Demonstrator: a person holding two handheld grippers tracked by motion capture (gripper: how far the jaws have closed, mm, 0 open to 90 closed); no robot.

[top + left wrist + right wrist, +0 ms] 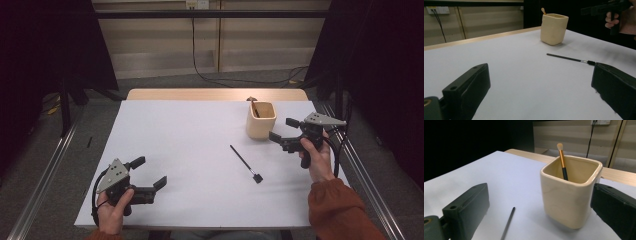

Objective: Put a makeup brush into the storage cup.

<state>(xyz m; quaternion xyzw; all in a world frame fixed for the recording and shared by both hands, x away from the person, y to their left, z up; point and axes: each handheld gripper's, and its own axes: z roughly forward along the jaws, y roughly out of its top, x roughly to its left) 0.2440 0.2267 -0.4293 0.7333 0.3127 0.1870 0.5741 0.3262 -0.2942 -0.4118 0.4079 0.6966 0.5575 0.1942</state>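
Cream cup (569, 195); black (thin) brush (246, 163)

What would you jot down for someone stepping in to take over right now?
Left gripper: open, holding nothing, near the table's front left corner.
Right gripper: open, holding nothing, just beside the cream cup.
Done: one orange-handled brush stands in the cup.
Left: the black brush lies flat on the table in front of the cup, untouched; it probably goes in next.
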